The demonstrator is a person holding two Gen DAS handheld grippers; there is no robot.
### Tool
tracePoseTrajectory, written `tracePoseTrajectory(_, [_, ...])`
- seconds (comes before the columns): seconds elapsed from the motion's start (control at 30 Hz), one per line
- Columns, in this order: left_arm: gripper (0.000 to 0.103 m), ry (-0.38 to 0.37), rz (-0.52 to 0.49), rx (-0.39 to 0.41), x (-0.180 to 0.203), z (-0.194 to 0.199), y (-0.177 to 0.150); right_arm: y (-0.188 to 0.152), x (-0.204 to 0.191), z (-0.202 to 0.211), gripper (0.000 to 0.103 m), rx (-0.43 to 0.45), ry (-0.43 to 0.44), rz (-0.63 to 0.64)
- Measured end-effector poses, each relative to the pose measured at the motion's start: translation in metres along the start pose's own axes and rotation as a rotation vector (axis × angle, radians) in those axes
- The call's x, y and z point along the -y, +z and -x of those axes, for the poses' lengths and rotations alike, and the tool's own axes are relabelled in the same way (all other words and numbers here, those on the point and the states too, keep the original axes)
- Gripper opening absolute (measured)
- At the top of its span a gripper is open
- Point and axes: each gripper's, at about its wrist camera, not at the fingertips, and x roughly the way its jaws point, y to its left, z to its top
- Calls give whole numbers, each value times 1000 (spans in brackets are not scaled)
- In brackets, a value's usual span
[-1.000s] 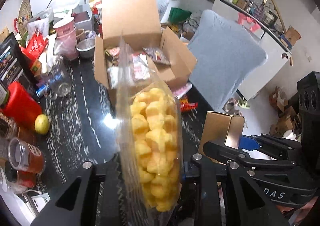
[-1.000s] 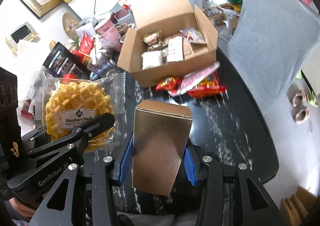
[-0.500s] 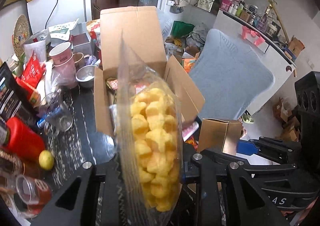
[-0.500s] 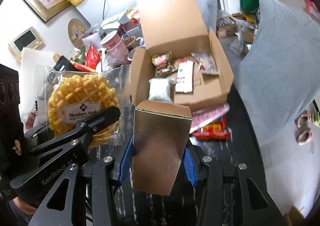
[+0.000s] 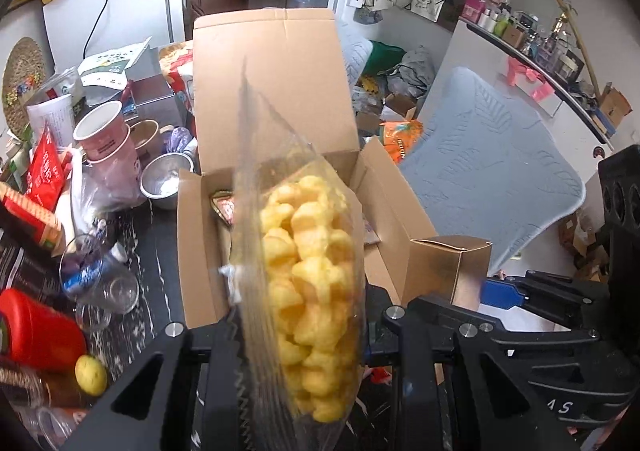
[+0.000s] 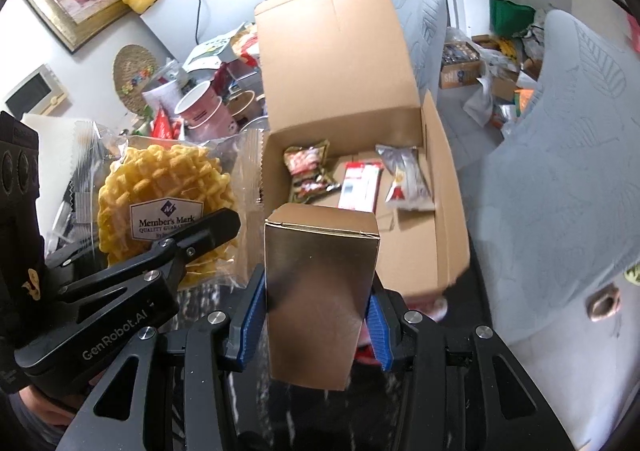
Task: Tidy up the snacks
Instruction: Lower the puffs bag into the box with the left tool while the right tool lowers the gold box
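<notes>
Pink paper cups (image 5: 105,133) stand beside a steel bowl (image 5: 165,179); a lemon (image 5: 91,374) lies near a red canister (image 5: 38,333).

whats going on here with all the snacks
A person is packing snacks with a handheld gripper in each hand. The left gripper is shut on a clear bag of yellow waffle snacks, and the right gripper clamps a small gold box. Both are held at the near edge of an open cardboard box on the dark table; a few packets already lie inside it.
</notes>
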Motion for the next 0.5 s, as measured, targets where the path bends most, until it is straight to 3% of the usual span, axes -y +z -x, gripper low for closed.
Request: tracePoseTrajectory(0.5, [26, 59, 25, -77, -21, -80, 43, 56, 32, -66, 44, -30, -23, 16])
